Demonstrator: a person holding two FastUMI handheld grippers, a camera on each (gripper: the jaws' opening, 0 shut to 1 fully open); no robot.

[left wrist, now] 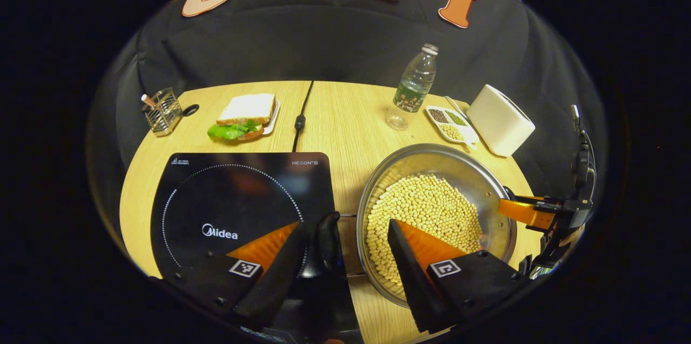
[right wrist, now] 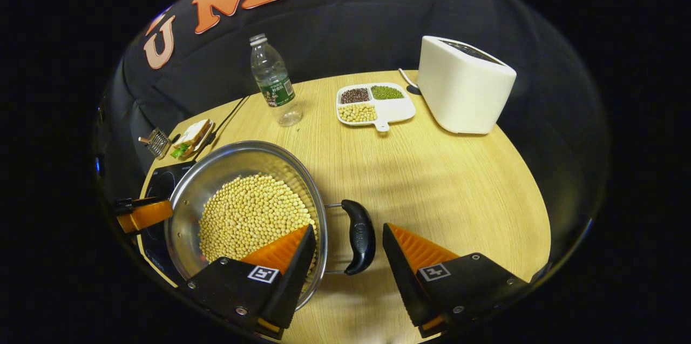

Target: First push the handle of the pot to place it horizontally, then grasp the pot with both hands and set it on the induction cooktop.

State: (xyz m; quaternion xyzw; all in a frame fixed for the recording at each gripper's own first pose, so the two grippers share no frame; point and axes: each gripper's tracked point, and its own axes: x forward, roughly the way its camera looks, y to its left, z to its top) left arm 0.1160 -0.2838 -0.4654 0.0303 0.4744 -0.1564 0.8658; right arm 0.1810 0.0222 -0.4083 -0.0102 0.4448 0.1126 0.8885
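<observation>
A steel pot (left wrist: 459, 163) full of pale soybeans sits on the wooden table just right of the black induction cooktop (left wrist: 237, 198). My left gripper (left wrist: 346, 225) is open, its fingers straddling the pot's black left handle (left wrist: 328, 241) without pressing on it. In the right gripper view the pot (right wrist: 227, 163) lies at the left, with the cooktop (right wrist: 159, 182) beyond it. My right gripper (right wrist: 348, 228) is open around the black right handle (right wrist: 359, 236), with gaps on both sides. Each gripper also appears far off across the pot, the right gripper (left wrist: 540, 214) and the left gripper (right wrist: 143, 214).
Behind the pot stand a clear bottle (left wrist: 414, 87), a divided dish of beans (left wrist: 451, 122) and a white toaster (left wrist: 499, 120). A sandwich on a plate (left wrist: 245, 114), a wire rack (left wrist: 162, 112) and the cooktop's cable (left wrist: 302, 114) lie at the back left.
</observation>
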